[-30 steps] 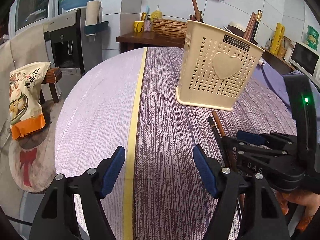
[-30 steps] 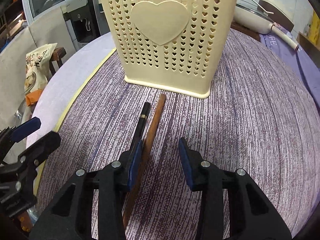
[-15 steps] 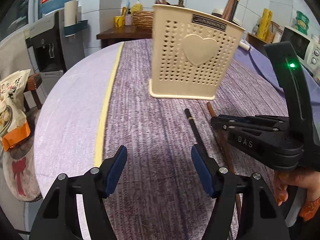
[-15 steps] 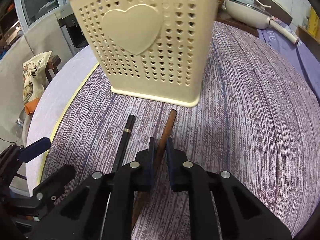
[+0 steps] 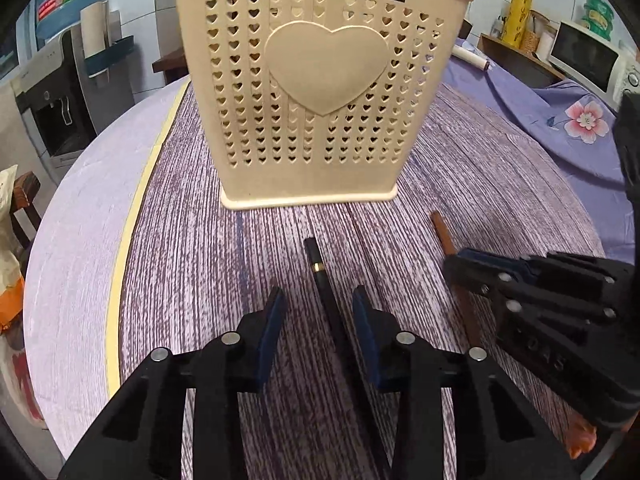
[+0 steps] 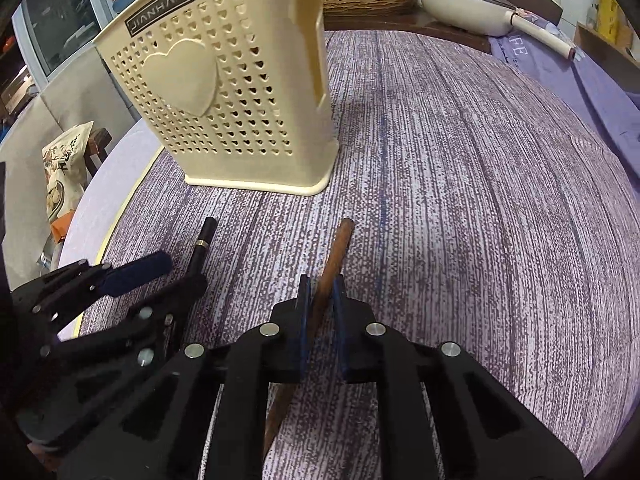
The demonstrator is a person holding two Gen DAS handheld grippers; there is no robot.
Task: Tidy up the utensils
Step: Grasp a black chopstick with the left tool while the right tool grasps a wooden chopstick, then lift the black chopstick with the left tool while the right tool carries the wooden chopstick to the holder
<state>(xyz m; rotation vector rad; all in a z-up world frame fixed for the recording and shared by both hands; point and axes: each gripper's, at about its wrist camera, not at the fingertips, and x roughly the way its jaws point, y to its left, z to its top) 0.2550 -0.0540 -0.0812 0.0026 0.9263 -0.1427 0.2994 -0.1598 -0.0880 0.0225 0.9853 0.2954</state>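
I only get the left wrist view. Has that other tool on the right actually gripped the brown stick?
Observer: Yes. In the right wrist view the right tool is shut on the brown chopstick, with a pad on each side.
Operator: What's on the basket's side?
Observer: The basket has a handle slot in its side wall.
Operator: And further back?
Observer: A cream pan, off to the right.
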